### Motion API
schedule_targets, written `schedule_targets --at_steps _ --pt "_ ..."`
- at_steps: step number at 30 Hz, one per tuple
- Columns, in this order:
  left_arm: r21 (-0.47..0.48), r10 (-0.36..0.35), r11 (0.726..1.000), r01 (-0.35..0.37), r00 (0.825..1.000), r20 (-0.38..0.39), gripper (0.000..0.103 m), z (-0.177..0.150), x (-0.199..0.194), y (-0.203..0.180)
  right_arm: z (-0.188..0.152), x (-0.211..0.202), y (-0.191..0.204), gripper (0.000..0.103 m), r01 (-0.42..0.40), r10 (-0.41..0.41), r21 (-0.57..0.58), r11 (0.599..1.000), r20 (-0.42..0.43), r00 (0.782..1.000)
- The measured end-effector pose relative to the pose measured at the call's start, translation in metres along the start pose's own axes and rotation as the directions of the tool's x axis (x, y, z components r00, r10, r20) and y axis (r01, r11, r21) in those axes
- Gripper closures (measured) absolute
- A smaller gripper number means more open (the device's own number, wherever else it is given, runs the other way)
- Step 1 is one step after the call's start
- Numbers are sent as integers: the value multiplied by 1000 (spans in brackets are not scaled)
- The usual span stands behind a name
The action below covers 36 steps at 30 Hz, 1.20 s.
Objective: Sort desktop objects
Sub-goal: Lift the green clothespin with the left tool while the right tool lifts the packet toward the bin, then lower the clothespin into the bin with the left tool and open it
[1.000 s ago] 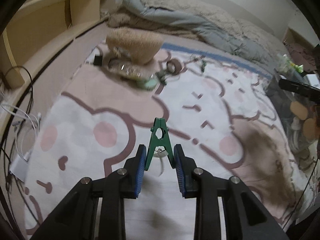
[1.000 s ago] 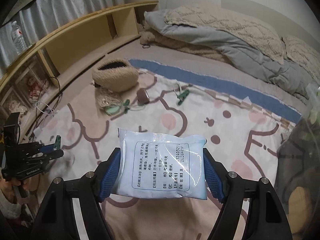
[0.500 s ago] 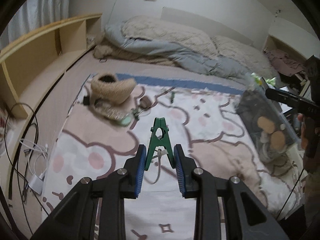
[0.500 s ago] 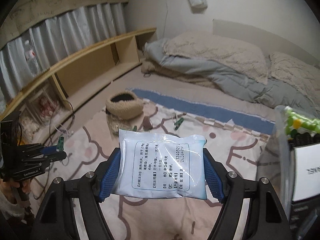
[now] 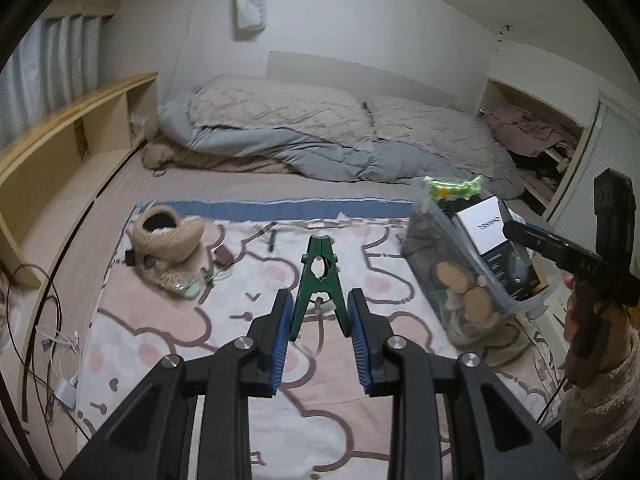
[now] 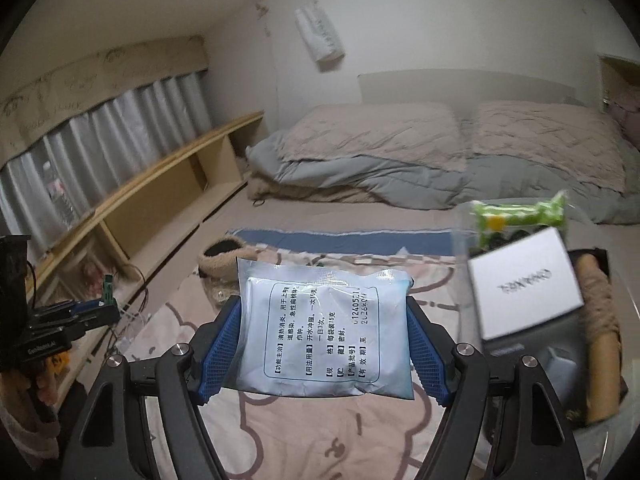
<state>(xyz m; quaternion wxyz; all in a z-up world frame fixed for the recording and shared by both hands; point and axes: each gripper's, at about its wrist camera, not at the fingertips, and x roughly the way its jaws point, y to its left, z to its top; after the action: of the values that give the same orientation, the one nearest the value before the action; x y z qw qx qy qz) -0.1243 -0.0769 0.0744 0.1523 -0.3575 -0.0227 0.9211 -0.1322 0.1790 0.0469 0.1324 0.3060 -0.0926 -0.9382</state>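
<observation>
— What's changed since a second ago?
— Both my hands have come up; the blanket (image 5: 224, 344) lies lower in view and the clear bin (image 5: 472, 280) has slid in at three o'clock.
— And on the left?
— My left gripper (image 5: 320, 320) is clamped on the green clip (image 5: 318, 280), clip nose toward twelve; the fuzzy pouch (image 5: 168, 236) sits at ten o'clock on the blanket.
— The right?
— My right gripper (image 6: 324, 340) pinches the white sachet (image 6: 320, 328) by its two side edges; the bin's white box (image 6: 524, 284) is at three.
</observation>
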Motion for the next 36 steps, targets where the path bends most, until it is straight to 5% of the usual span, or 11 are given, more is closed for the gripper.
schedule_targets --at_steps 13,21,36 --pt "68 -101 993 97 994 47 74 37 0 -85 10 -63 -72 25 109 -123 172 979 72 990" --pt "113 -162 981 155 986 49 74 60 20 -134 4 -95 -119 25 94 -143 317 944 134 981" --pt "153 -319 940 306 946 66 74 108 111 -200 5 -76 -199 25 168 -229 398 902 111 967"
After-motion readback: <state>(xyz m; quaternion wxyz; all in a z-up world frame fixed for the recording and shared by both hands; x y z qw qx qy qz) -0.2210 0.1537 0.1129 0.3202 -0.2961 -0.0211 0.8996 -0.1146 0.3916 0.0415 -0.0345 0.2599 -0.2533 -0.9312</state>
